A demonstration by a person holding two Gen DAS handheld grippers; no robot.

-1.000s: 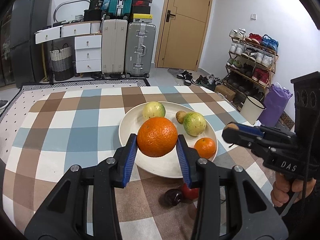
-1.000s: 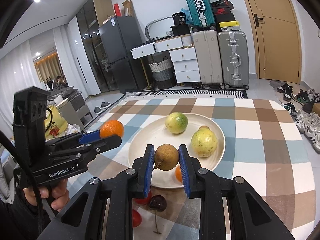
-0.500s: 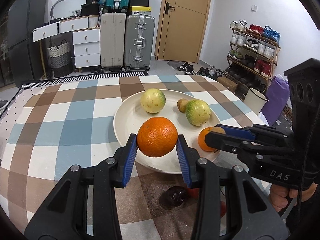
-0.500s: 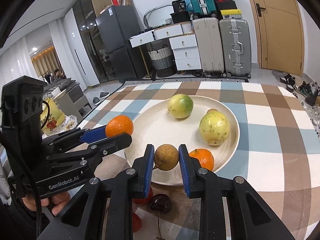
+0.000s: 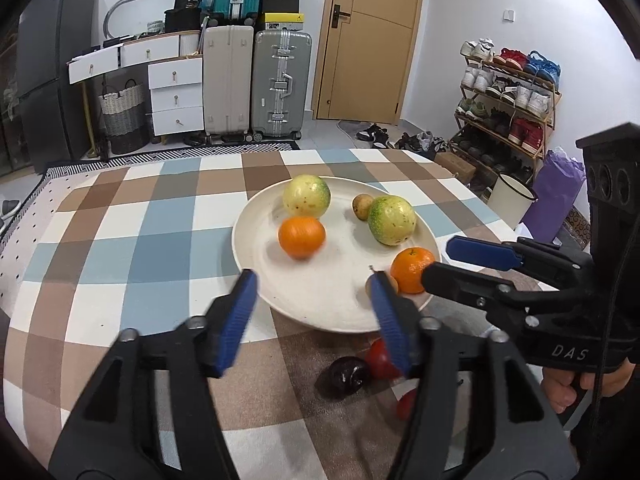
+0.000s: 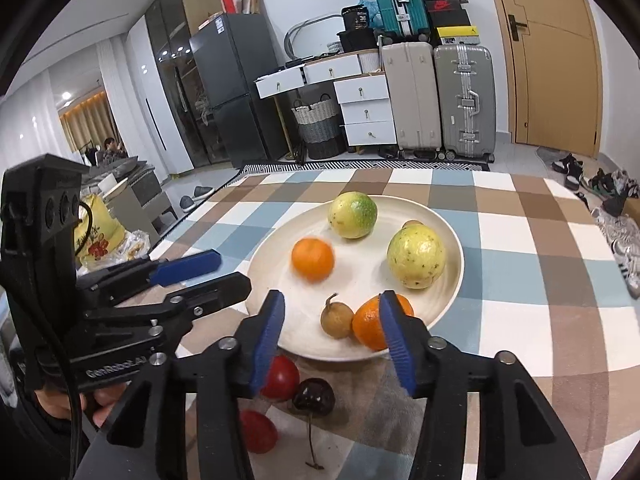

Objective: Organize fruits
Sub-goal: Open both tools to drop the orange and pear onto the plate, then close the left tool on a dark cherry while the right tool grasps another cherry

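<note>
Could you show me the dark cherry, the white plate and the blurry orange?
dark cherry (image 6: 313,396), right wrist view, its body.
white plate (image 5: 320,300), left wrist view, bare near side.
blurry orange (image 5: 301,237), left wrist view, its middle.

Both hand-held grippers' jaws just opened: orange (image 5: 301,237) and small brown fruit (image 6: 337,321) released onto plate (image 5: 320,300).

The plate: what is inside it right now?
The plate holds two oranges, two yellow-green fruits and two small brown fruits; one is partly hidden.
</note>
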